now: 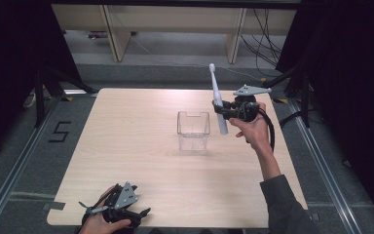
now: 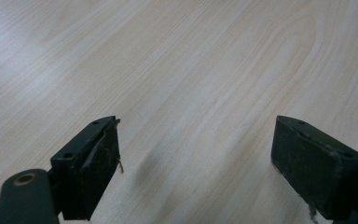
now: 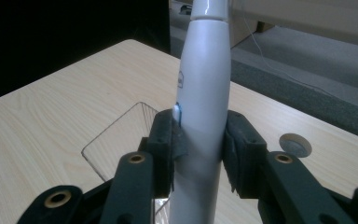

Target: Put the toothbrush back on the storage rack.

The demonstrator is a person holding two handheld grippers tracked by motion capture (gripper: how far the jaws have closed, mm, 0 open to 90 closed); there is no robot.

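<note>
Right gripper (image 1: 222,109) pinching a white electric toothbrush (image 1: 217,100), pads pressed on both sides of the thick handle; right gripper view confirms it, handle (image 3: 204,116) squeezed between the two black jaws with a small lit indicator on the handle just by one pad. Toothbrush lifted off the desk (image 1: 126,146), near upright and leaning a little, brush head at top, handle bottom hanging below the jaws. It sits just to the right of the clear plastic container (image 1: 193,130) in the high view, above its rim level, not inside it; cannot tell whether it touches the container. Container is a small transparent square cup, standing upright near the middle of the desk, nothing seen inside. In the right gripper view the container's rim (image 3: 116,140) shows behind and below the jaws, and a round grey cap (image 3: 295,144) is set in the desk surface to the right. Left gripper (image 1: 119,207) is at the near left edge of the desk, held in the person's hand, well apart from the container and toothbrush. Left gripper view: jaws spread wide, nothing between them, bare light wood grain below.
</note>
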